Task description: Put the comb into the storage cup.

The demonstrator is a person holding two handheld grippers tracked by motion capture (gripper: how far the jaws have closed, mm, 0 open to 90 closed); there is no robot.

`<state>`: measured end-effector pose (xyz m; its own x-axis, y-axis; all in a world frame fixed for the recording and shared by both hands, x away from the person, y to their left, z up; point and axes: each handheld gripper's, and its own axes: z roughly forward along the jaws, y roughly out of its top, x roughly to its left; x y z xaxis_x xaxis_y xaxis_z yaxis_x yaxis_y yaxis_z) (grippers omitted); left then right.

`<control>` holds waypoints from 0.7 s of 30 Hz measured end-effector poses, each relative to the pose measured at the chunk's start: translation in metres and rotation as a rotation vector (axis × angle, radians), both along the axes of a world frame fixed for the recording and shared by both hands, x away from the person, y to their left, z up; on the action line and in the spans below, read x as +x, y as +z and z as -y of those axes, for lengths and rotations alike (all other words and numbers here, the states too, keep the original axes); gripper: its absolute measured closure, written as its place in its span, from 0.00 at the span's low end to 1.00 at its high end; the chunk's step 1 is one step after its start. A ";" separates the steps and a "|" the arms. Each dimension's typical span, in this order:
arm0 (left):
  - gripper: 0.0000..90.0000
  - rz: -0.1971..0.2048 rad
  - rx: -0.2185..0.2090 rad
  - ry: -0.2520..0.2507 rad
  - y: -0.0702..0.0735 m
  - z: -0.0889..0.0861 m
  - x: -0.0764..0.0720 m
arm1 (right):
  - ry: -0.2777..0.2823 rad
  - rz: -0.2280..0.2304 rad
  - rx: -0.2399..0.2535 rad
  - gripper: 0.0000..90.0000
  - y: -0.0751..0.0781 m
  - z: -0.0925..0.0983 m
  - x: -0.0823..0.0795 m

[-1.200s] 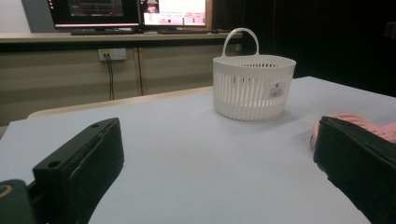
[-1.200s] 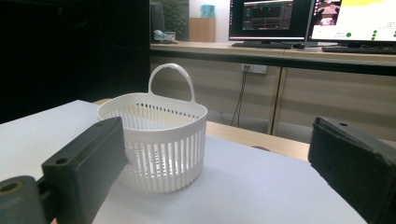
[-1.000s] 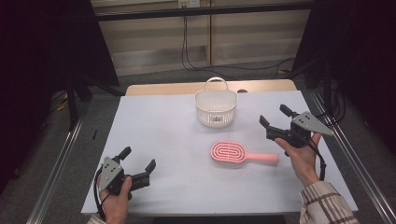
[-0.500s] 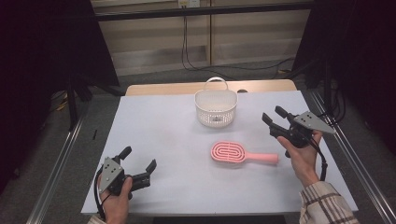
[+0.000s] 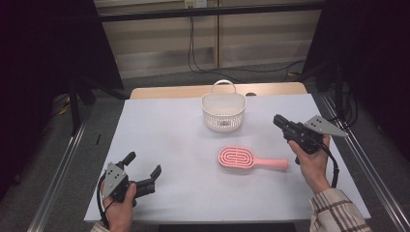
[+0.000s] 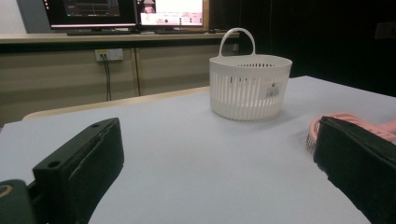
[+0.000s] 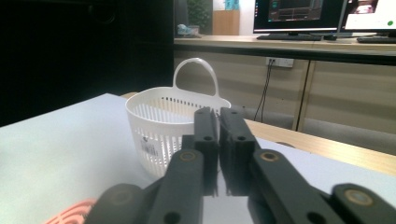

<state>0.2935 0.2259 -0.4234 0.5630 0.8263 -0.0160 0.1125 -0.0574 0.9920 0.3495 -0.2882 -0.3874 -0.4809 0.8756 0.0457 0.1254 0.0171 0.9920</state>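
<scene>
My right tool (image 5: 279, 120), jaws just closed on nothing, sits nearest the pink brush (image 5: 237, 158), handle pointing toward it.

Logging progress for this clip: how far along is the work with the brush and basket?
Nothing looks done: the pink hairbrush lies flat on the table, apart from the white basket. In hand: the right hand-held gripper has just been closing, nothing between its jaws; the left hand-held gripper is open near the front edge. Probably left: grasping the brush and moving it, perhaps to the basket.
</scene>
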 end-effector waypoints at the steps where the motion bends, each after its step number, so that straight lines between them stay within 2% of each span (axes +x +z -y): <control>1: 0.02 0.002 0.001 -0.001 0.000 0.000 0.000 | 0.008 -0.008 -0.007 1.00 0.000 0.000 -0.001; 3: 0.02 0.001 0.002 0.001 0.000 0.000 0.000 | 0.015 -0.008 -0.017 1.00 0.000 0.000 0.000; 5: 0.02 0.000 -0.003 0.004 0.000 0.000 0.000 | 0.018 -0.032 -0.044 1.00 0.000 -0.001 0.000; 7: 0.02 -0.001 0.000 0.002 0.000 0.000 0.000 | 0.026 -0.096 -0.064 1.00 0.001 0.000 0.000; 12: 0.02 0.002 0.007 0.001 0.000 0.000 0.000 | 0.048 -0.222 -0.115 1.00 0.004 0.001 0.003; 18: 0.02 -0.004 0.006 0.006 0.000 -0.001 0.000 | 0.077 -0.297 -0.168 1.00 0.011 -0.002 0.003; 21: 0.02 -0.004 0.008 0.006 0.000 -0.001 0.000 | 0.080 -0.338 -0.156 1.00 0.008 0.000 0.006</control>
